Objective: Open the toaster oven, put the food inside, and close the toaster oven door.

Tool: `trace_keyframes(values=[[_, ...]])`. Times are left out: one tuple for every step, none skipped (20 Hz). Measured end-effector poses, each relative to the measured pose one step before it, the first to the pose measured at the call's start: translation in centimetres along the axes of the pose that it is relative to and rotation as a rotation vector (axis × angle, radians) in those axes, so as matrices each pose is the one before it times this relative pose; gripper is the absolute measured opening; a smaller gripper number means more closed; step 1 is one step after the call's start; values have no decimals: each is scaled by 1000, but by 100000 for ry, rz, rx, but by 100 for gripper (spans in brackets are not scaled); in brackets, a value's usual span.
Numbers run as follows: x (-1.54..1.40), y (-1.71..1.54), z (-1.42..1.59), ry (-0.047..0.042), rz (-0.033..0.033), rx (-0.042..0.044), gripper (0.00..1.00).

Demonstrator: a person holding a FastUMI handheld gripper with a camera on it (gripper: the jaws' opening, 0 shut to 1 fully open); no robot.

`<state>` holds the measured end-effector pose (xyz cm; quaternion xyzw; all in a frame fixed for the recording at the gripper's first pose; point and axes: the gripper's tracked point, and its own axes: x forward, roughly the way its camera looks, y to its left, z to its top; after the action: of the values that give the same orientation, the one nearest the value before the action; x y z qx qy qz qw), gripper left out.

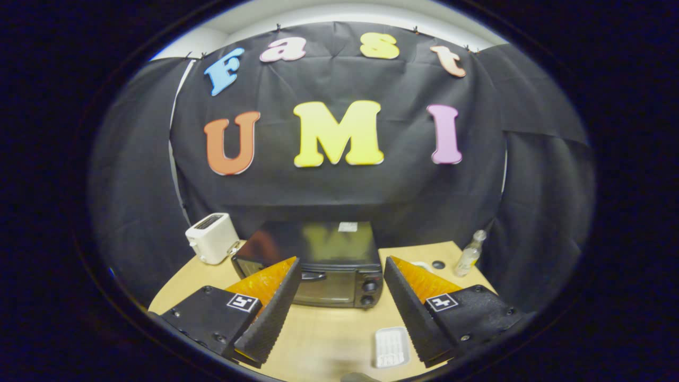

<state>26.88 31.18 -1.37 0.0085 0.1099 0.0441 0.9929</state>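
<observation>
On the counter [329,334], seen from the gripper view, the toaster oven [318,265] sits square ahead, beyond the fingertips and framed between them, its door shut. The gripper [342,276] hangs above the counter with its jaws spread wide and nothing between them.

The oven is a rigid metal box, probably heavy enough to stay put under a gentle pull. Its door looks like glass in a dark frame, with a slim bar handle [313,276] across the top edge; that bar is the place to take hold, pinched from above and below, then swung down and outward on the bottom hinge. The handle looks smooth, so a firm, centred grip should keep it from slipping. Two knobs [367,293] sit at the oven's right and are best avoided.

A small white tray [391,347] lies near, just ahead of the right finger; whether it carries food I cannot tell. It looks light and thin-walled, likely to slide if nudged.

A white toaster [212,237] stands left of the oven, a clear bottle [469,254] at right.
</observation>
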Motion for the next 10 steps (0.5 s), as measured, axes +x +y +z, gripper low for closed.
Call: trace_keyframes(values=[[-1223,-1510,1325,-2140,-1855,330,100],[-1165,-1376,1173,-2218,-1444,627,99],[-1128,-1468,1141,-2613,-1823,-49,100],[-909,-1716,957,-2220,-2055,-665,100],[-907,-1520,793,-1974,-1543,-54,100],[-832,-1136,586,-1333,-740,21,100],[-762,-1077,451,-732,-225,314,99],[-609,-1022,276,-720,186,-328,100],[-527,-1071,330,-646,-449,-424,100],[-465,-1151,216,-710,-300,-398,100]])
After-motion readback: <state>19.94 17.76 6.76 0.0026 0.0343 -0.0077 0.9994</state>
